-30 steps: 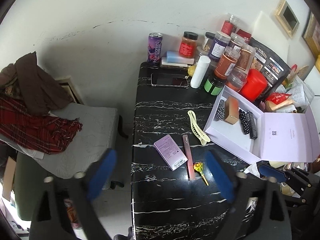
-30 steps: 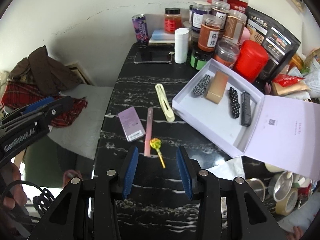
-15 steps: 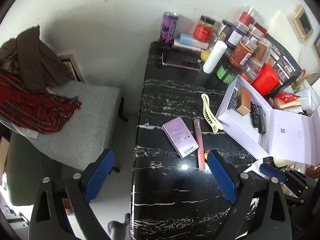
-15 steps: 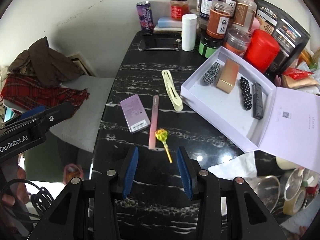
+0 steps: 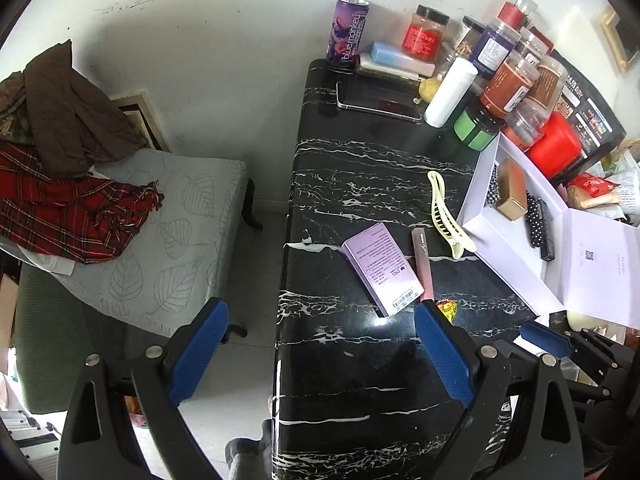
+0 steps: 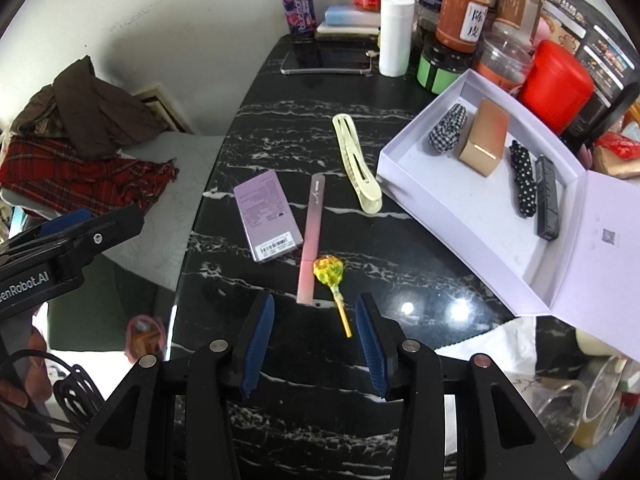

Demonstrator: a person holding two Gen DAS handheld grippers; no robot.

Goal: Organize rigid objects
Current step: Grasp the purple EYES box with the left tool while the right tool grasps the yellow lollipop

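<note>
The black marble-patterned table (image 6: 304,408) stretched ahead of both tongs. Beyond and to the right of the right gripper (image 6: 316,340) sat the open white cardboard box (image 6: 472,216), its lid flap carrying a small QR code; inside lay a checked hair clip, a tan block, a polka-dot clip and a black bar. Farther off stood the purple drink can (image 5: 347,32) reading "blue monkey", and a clear jar with reddish contents (image 6: 460,12) whose white label bore Chinese characters.

The left gripper (image 5: 320,360) hung with its blue pads spread wide, empty, over the table's left edge; "GenRobot.AI" showed on its body in the right wrist view. The lilac rectangular box with a barcode (image 6: 267,216) lay ahead of it. The cream plastic hair claw (image 6: 357,162) lay just beside the white box. The pink nail file (image 6: 313,238) lay between the lilac box and the yellow-wrapped lollipop (image 6: 330,276), touching the wrapper.

The right gripper was parted moderately, holding nothing; the lollipop's stick end lay between its fingertips.
</note>
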